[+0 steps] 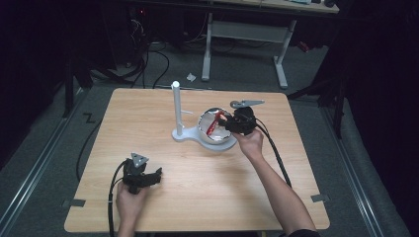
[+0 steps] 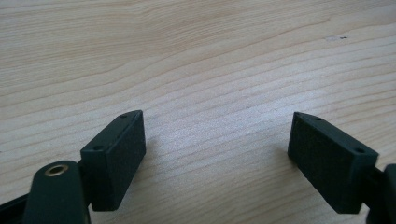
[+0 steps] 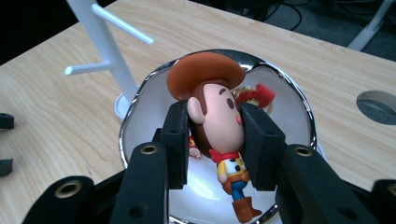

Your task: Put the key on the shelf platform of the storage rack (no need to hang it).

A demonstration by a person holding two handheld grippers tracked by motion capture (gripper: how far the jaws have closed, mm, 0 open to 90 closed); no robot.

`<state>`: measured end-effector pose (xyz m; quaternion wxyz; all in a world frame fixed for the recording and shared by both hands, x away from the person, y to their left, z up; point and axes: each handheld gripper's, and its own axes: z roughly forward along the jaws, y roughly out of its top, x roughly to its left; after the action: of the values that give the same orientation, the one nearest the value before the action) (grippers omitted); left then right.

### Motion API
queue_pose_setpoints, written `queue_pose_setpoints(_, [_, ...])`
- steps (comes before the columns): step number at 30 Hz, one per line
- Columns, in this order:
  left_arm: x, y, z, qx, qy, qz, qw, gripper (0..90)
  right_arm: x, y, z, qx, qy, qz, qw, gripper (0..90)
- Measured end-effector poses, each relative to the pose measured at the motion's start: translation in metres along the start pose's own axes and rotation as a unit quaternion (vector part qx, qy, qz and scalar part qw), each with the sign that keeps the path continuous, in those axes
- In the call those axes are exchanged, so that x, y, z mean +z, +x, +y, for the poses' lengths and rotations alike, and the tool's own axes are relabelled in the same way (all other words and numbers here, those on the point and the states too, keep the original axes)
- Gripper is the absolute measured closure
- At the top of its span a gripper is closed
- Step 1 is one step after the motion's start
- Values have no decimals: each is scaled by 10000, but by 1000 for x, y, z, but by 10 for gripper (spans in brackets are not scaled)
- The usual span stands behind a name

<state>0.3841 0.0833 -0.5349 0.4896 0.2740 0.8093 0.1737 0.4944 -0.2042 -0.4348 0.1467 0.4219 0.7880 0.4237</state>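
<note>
A cowboy toy figure (image 3: pixel 219 112) with a brown hat, red scarf and brown boots hangs head up over a shiny metal bowl (image 3: pixel 299 102). My right gripper (image 3: pixel 215 135) is shut on its head, one pad on each side. In the high view the right gripper (image 1: pixel 225 122) reaches over the bowl (image 1: pixel 220 144) with the toy (image 1: pixel 212 123) at its tip. My left gripper (image 1: pixel 155 175) rests low near the table's front left. Its jaws stand open over bare wood (image 2: pixel 217 135) with nothing between them.
A white stand (image 1: pixel 176 106) with an upright post and thin side pegs rises just left of the bowl, on a shared white base. A round hole (image 3: pixel 378 105) is cut in the wooden tabletop (image 1: pixel 197 197). Cables trail from both grippers.
</note>
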Motion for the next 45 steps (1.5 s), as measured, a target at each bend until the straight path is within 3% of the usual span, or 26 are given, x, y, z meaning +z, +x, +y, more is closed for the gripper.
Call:
queue_pose_setpoints(3, [0,0,0,17,6,-9,10000,196,6,-1,-2,109,34,13,9999,652])
queue_pose_setpoints(10, [0,0,0,32,2,-12,10000,196,15,2,-4,35,145,-71,9999,649])
queue_pose_setpoints(16, [0,0,0,13,10,1,10000,196,20,0,-7,112,189,-124,9997,641])
queue_pose_setpoints(24, [0,0,0,22,1,-4,10000,195,19,-1,-9,102,192,-87,9997,525])
queue_pose_setpoints(31, [0,1,0,64,0,-28,10000,196,1,-5,-9,26,55,-93,9999,489])
queue_pose_setpoints(39, [0,0,0,61,-3,-26,10000,196,-20,-12,-10,155,-199,-133,9996,490])
queue_pose_setpoints(45, [1,0,0,62,-7,-21,10000,196,-29,-17,-11,151,-237,-162,9995,478])
